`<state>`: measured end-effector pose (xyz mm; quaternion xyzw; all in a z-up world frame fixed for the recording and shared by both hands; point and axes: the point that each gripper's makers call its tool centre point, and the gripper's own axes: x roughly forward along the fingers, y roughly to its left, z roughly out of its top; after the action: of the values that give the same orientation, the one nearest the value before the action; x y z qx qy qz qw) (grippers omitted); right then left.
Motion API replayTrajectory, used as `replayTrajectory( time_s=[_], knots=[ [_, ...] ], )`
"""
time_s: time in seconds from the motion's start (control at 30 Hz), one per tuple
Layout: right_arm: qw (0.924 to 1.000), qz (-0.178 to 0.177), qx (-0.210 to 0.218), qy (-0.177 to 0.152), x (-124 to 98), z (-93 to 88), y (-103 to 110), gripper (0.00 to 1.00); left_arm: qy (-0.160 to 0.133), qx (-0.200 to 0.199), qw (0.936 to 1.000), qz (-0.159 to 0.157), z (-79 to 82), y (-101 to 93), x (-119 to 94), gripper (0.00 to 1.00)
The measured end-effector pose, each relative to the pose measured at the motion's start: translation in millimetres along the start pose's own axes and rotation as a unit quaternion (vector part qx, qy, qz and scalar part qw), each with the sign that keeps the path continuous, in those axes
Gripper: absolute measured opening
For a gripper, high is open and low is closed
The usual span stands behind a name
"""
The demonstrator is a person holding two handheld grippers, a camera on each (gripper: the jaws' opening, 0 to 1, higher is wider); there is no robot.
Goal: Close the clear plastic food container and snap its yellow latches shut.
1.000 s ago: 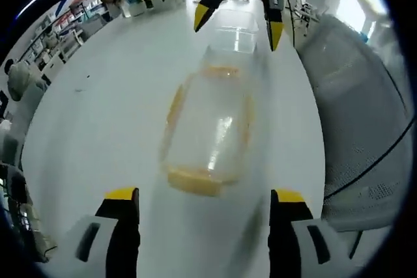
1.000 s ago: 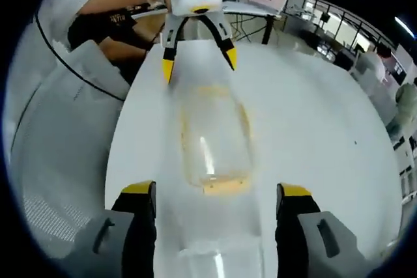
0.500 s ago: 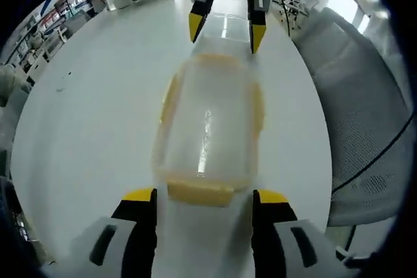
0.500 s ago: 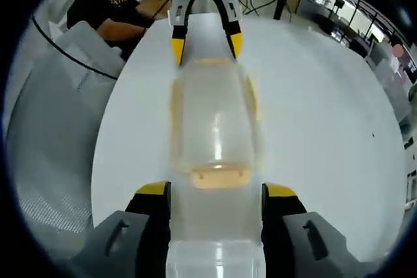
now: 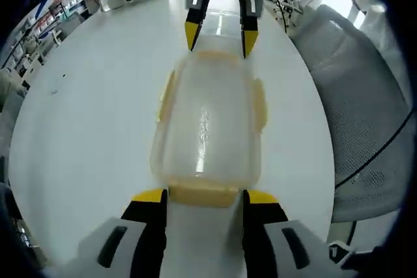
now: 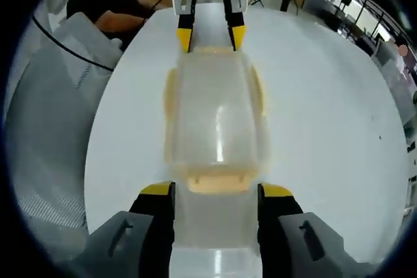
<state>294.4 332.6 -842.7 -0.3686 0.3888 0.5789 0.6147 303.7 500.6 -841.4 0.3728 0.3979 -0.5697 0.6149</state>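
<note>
In the left gripper view, the container (image 5: 208, 125) is seen on the white table (image 5: 85, 115), its lid already lying on the body. Compared with a second ago, the left gripper (image 5: 202, 198) has been brought right up to the near end, and its jaws, then wide apart, have been narrowed until they flank the near yellow latch (image 5: 203, 194). They are apart, with nothing clamped between them. At the far end the right gripper (image 5: 217, 36) has likewise been drawn in, its tips now just at the far latch. From this it may be judged that the end latches are about to be pressed, and that no latch has yet been snapped. The long axis of the container runs straight away from the camera, from one gripper to the other, with side latches (image 5: 260, 103) showing along both long edges.

In the right gripper view, the same approach is seen from the opposite end. The right gripper's jaws, wider half a second ago, have been closed in a little beside the near latch (image 6: 217, 181); they are parted and nothing is gripped. The container is seen lengthwise, pointing toward the left gripper at the far latch. A grey chair (image 6: 45, 115) stands beside the table.
</note>
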Motion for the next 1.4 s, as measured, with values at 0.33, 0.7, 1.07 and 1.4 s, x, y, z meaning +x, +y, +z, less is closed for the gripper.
replayTrajectory(
  time_s=[0.33,0.7,1.07,1.4],
  knots=[
    [0.9986,-0.001,-0.034,0.041,7.4,7.1,-2.3,0.38,-0.002,0.008,1.0000,0.002,-1.8,3.3,0.6,0.38],
    [0.9964,0.013,-0.039,0.074,6.5,5.2,-1.1,0.37,0.002,0.024,0.9997,-0.005,-2.1,2.3,1.3,0.34],
    [0.9962,0.015,-0.036,0.078,5.2,2.8,-3.1,0.36,0.018,0.025,0.9995,-0.005,-0.1,3.9,2.4,0.33],
    [0.9965,0.014,-0.031,0.077,4.1,1.5,-1.9,0.36,0.022,0.023,0.9995,-0.005,1.1,4.4,2.6,0.32]
  ],
)
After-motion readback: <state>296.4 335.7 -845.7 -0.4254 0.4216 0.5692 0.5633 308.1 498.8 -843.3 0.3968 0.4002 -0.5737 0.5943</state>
